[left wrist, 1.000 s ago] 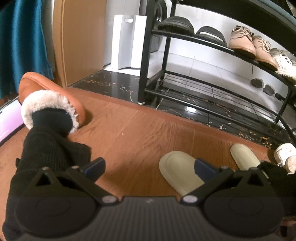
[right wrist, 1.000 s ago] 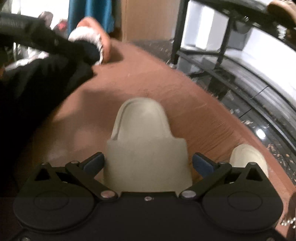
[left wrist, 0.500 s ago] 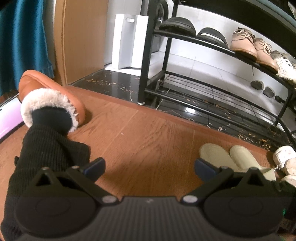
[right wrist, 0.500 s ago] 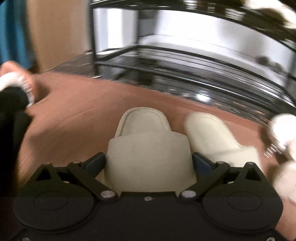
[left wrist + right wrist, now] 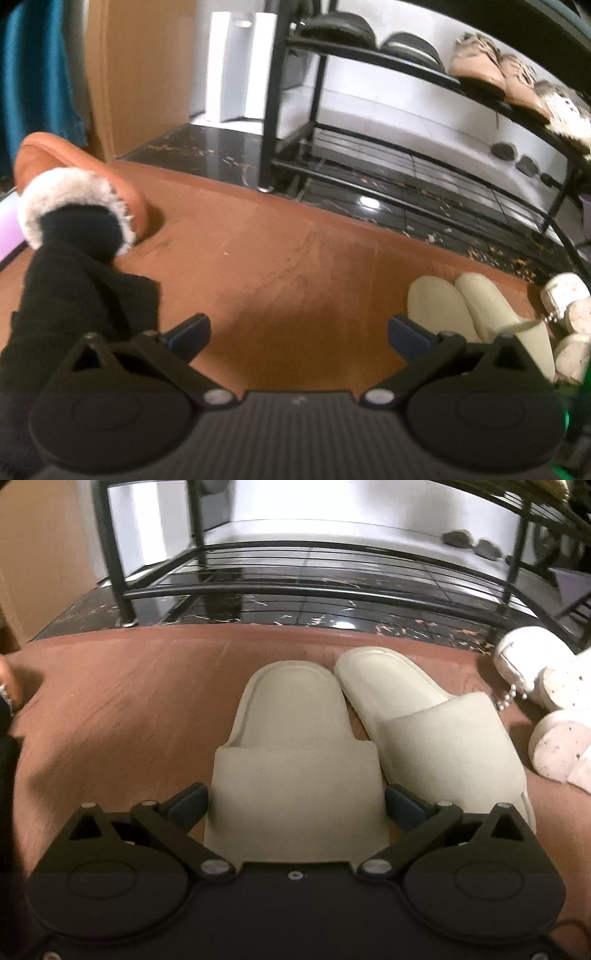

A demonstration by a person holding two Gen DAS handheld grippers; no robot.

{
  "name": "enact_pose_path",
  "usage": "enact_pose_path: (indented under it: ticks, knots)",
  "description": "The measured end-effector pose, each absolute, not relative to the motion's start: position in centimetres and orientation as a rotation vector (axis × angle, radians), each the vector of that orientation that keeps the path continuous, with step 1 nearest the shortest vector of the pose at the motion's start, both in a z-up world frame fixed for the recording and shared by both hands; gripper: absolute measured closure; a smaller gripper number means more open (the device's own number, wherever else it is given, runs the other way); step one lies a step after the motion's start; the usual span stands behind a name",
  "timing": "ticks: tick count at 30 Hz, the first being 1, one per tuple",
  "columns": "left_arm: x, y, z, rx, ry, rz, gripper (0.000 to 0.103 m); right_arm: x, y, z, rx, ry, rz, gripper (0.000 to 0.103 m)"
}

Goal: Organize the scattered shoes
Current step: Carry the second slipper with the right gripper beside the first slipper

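Slippers, cream-coloured, lie as a pair on the wooden floor (image 5: 110, 709) before the black shoe rack (image 5: 332, 587): my right tongs (image 5: 295, 805) straddle the strap of the left slipper (image 5: 295, 775), fingers against its sides in a wide hold, with the second slipper (image 5: 424, 716) just beside it, heels nearly touching. My left tongs (image 5: 299, 334) stand wide open, holding nothing. Risk, in my judgement: the soft strap may slip, or a careless withdrawal could drag the slipper askew from its mate or nudge the white shoes (image 5: 546, 701) nearby. Only the left view shows the fur-lined orange slipper (image 5: 85, 192) worn on a foot in a dark sock and the occupied upper shelf (image 5: 424, 70); only the right view shows the grip itself.
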State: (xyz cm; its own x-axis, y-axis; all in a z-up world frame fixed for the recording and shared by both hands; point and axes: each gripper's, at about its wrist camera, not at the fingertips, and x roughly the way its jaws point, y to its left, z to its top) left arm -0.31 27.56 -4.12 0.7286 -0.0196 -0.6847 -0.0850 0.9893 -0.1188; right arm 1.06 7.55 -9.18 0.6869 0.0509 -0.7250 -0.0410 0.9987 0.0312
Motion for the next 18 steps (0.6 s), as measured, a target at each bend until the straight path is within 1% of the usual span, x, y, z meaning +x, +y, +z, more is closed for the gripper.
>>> enact_pose_path:
  ticks: [4, 7, 11, 15, 18]
  knots:
    - [-0.1, 26.2, -4.5, -0.081, 0.749, 0.006, 0.001, -0.7, 4.8, -6.4, -0.014, 0.69, 0.161, 0.0]
    - [-0.1, 25.1, -4.6, -0.036, 0.736, -0.019, 0.001, -0.8, 2.1, -5.3, -0.08, 0.601, 0.166, 0.0]
    - [-0.1, 24.5, -4.9, -0.012, 0.736, -0.03, 0.001, 0.9, -1.0, -6.0, -0.193, 0.617, 0.176, 0.0]
    - [-0.2, 24.4, -4.9, -0.007, 0.738, -0.023, 0.001, 1.9, -1.9, -7.3, -0.271, 0.646, 0.181, 0.0]
    - [-0.3, 24.6, -4.8, -0.017, 0.739, -0.014, 0.001, 2.8, -2.6, -8.3, -0.271, 0.702, 0.178, 0.0]
